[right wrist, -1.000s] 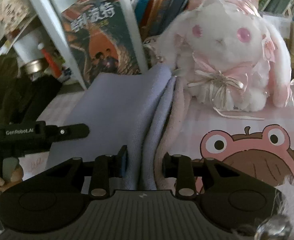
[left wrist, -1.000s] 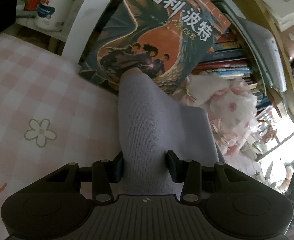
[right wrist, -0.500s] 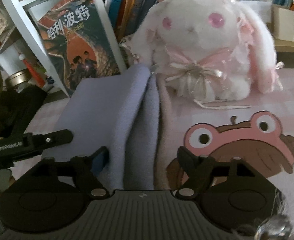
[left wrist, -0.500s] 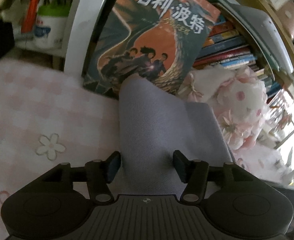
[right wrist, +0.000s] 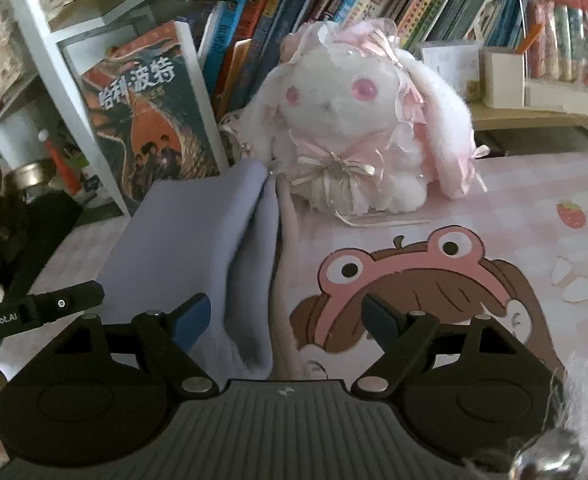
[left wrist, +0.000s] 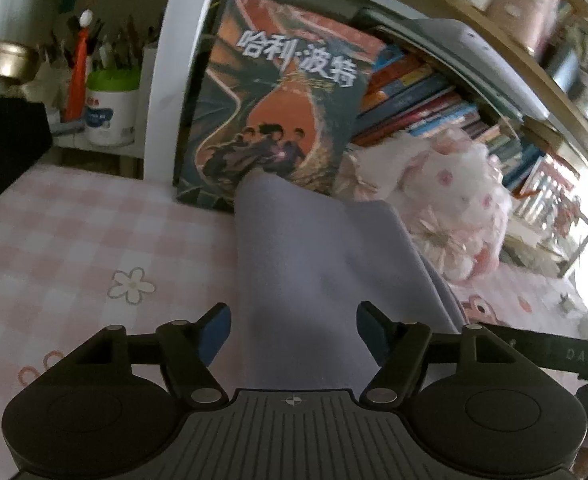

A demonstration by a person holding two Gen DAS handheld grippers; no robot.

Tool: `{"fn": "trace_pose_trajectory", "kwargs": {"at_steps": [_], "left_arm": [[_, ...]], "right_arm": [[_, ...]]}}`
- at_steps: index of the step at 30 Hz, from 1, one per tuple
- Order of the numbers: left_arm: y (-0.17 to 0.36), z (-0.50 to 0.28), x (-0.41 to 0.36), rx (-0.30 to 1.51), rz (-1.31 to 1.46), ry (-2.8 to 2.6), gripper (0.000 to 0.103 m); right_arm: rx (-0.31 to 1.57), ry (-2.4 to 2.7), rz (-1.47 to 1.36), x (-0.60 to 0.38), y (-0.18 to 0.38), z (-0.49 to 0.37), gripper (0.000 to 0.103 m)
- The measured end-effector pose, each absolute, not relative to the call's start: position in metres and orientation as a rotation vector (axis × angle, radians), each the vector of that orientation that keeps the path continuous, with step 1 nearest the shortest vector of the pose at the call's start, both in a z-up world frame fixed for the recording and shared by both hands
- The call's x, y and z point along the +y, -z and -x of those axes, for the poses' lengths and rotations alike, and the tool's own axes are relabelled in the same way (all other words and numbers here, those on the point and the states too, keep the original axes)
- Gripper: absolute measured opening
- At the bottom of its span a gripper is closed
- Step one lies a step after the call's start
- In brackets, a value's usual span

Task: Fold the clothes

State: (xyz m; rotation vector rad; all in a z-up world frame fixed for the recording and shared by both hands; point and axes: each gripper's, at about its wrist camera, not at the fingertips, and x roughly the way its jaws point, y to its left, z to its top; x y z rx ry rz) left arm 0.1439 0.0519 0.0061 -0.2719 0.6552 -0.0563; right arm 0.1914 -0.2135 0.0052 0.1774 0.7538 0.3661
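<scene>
A folded lavender garment (left wrist: 314,264) lies on the pink checked cloth (left wrist: 74,240), its far end against a big book. My left gripper (left wrist: 293,334) hovers over the near end with its jaws opening; the fabric runs between the blue pads (left wrist: 216,332) without being pressed. In the right wrist view the same garment (right wrist: 190,248) shows its stacked fold edges, and my right gripper (right wrist: 288,320) stands over its right edge, jaws opening wide, pads clear of the cloth. The left gripper's arm (right wrist: 38,312) pokes in at the left.
A large book (left wrist: 278,108) leans on a white shelf post (left wrist: 182,60). A white and pink plush rabbit (right wrist: 358,128) sits just right of the garment's far end. Rows of books (right wrist: 374,4) fill the shelf behind. A cartoon print (right wrist: 414,288) covers the cloth on the right.
Both grippers let go of the garment: their jaws spread from pinching the fabric to standing wide. Both drew back and up a little, and the garment settled flat.
</scene>
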Motion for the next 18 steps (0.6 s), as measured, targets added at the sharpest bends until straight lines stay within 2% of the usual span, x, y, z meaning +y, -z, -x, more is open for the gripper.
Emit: {"fn": "trace_pose_trajectory", "kwargs": {"at_steps": [6,12,16,18], "left_arm": [[-0.011,-0.119,0.038,0.625,0.202,0.013,0.083],[-0.013,-0.094,0.031,0.616,0.163,-0.025,0.085],[-0.014,-0.076,0.026,0.575,0.153,-0.062,0.096],[-0.015,-0.069,0.025,0.562,0.156,-0.069,0.097]], "right_arm": [[0.718,-0.340,-0.119,-0.209,-0.011,-0.166,0.086],[0.675,-0.318,-0.045,-0.204,-0.015,-0.138,0.094],[0.670,-0.322,-0.028,-0.201,-0.016,-0.123,0.096],[0.669,-0.324,-0.025,-0.200,-0.017,-0.116,0.097]]}}
